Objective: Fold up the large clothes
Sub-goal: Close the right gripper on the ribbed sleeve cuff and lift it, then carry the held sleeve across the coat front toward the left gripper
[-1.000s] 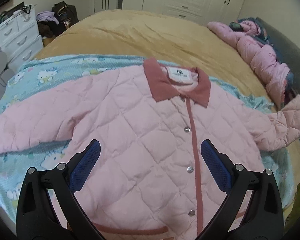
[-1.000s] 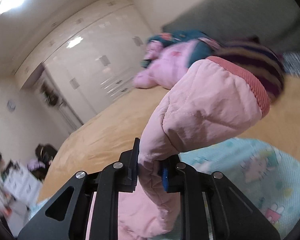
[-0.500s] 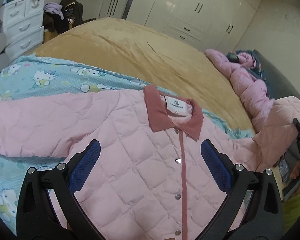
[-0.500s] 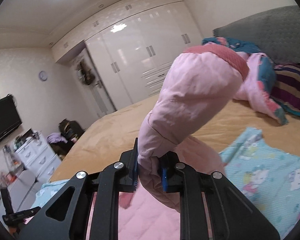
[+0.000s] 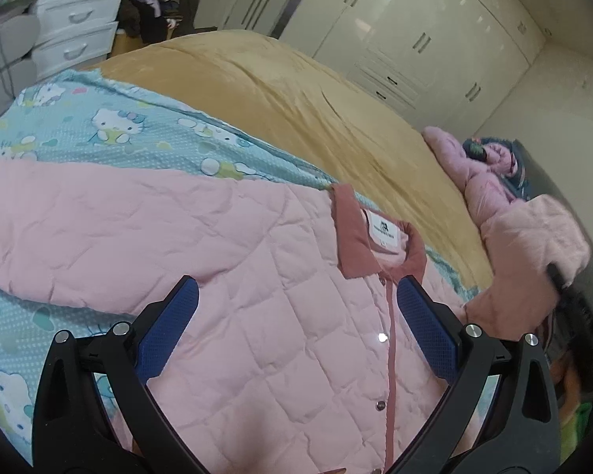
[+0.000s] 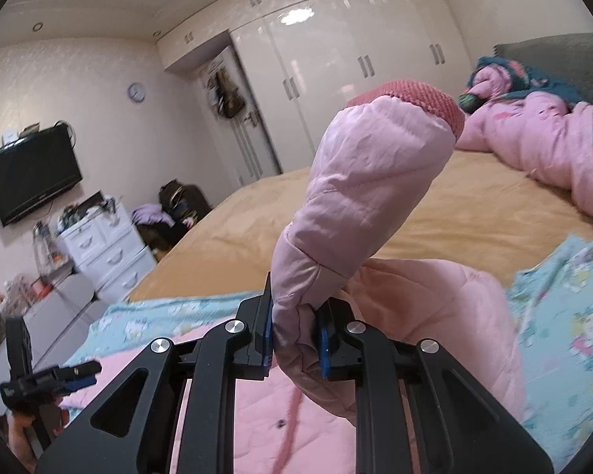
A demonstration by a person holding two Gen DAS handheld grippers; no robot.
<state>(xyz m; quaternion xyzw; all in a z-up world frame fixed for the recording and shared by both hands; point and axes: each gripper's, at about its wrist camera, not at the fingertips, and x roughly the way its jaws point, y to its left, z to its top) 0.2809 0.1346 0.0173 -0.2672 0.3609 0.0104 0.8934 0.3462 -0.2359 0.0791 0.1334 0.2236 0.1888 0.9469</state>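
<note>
Pinching the sleeve (image 6: 359, 197) near its cuff, right gripper (image 6: 296, 335) is clamping it w/ jaws tight, lifting it over the pink jacket (image 5: 257, 296) lying flat on the bed (image 5: 296, 91). Left gripper (image 5: 296, 324) is hovering, jaws apart, empty. Risk: puffy fabric slipping out mid-swing. Vs earlier: sleeve is crossing further leftward over the body.

One pink quilted jacket (image 5: 257, 296), one cartoon-print sheet (image 5: 110, 130), one bed (image 5: 296, 98), two tongs: left tongs (image 5: 296, 324), right tongs (image 6: 296, 339).

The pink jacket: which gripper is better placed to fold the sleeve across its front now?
Right. The right gripper is shut on the sleeve, lifted over the pink jacket; the left gripper is open, empty.
</note>
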